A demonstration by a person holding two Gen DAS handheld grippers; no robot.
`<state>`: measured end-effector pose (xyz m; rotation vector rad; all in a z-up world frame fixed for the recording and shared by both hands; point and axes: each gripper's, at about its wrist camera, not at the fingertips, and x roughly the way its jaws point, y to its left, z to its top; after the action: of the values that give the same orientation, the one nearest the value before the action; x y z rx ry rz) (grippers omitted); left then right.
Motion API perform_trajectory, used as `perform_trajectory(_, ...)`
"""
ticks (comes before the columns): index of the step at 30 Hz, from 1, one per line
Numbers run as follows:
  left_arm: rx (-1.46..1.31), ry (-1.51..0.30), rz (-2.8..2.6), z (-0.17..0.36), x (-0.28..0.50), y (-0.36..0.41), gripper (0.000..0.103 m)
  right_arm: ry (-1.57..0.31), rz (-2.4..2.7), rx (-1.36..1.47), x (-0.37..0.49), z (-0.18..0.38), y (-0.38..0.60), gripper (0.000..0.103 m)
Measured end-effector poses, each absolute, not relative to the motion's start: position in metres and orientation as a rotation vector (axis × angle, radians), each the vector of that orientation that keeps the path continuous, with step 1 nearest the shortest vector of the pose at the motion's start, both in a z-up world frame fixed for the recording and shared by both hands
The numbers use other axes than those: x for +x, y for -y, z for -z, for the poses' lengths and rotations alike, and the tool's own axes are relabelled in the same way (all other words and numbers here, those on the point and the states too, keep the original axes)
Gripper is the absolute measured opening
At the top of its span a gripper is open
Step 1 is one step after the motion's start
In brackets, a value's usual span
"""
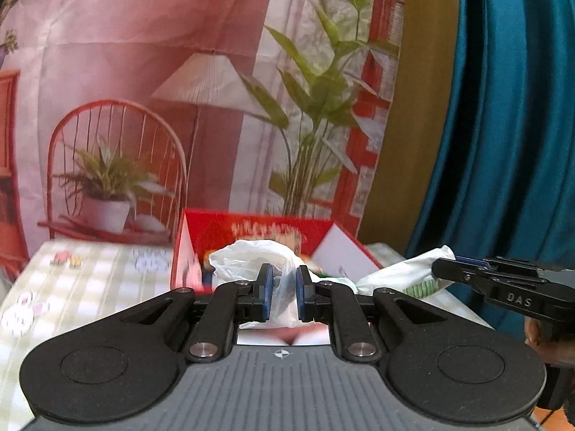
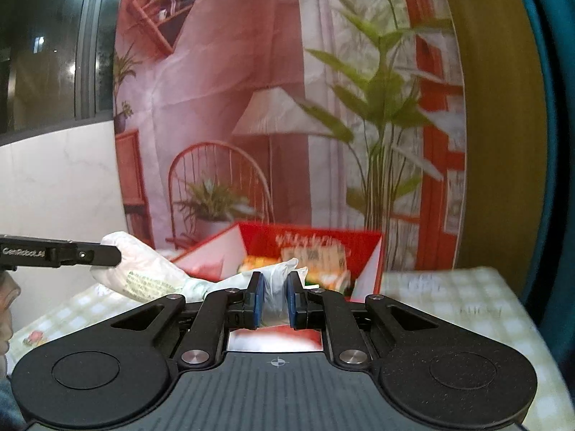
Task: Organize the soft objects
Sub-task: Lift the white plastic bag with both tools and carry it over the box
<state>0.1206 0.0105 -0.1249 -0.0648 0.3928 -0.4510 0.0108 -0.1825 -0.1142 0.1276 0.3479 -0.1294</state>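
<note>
A crumpled white plastic bag [image 1: 251, 258] with green print is stretched between both grippers, just in front of an open red box [image 1: 251, 228]. My left gripper [image 1: 284, 292] is shut on one end of the bag. My right gripper [image 2: 275, 300] is shut on the other end of the plastic bag [image 2: 151, 276], which trails off to the left with its printed side showing. The red box [image 2: 312, 240] holds several colourful packets. In the left wrist view the right gripper [image 1: 445, 269] enters from the right, pinching the bag's edge. In the right wrist view the left gripper [image 2: 111, 255] comes in from the left.
A green-and-white checked tablecloth [image 1: 90, 269] covers the table [image 2: 449, 298] under the box. Behind hangs a printed backdrop [image 1: 161, 89] showing a chair, a lamp and plants. A teal curtain [image 1: 510, 125] hangs at the right. A dark window [image 2: 46, 54] is at the left.
</note>
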Motion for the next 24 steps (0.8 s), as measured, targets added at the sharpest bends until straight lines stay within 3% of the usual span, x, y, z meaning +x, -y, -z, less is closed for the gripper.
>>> perform_trajectory(11,-0.045,-0.433,0.400,0.108,0.244,0.017,0.014,-0.398,0.170,0.119,0.118,0.103,0.240,0.012)
perform_trajectory(24,-0.014,-0.575,0.368,0.138,0.357,0.043,0.014,-0.568,0.229,0.009,0.239,0.130,0.276,0.012)
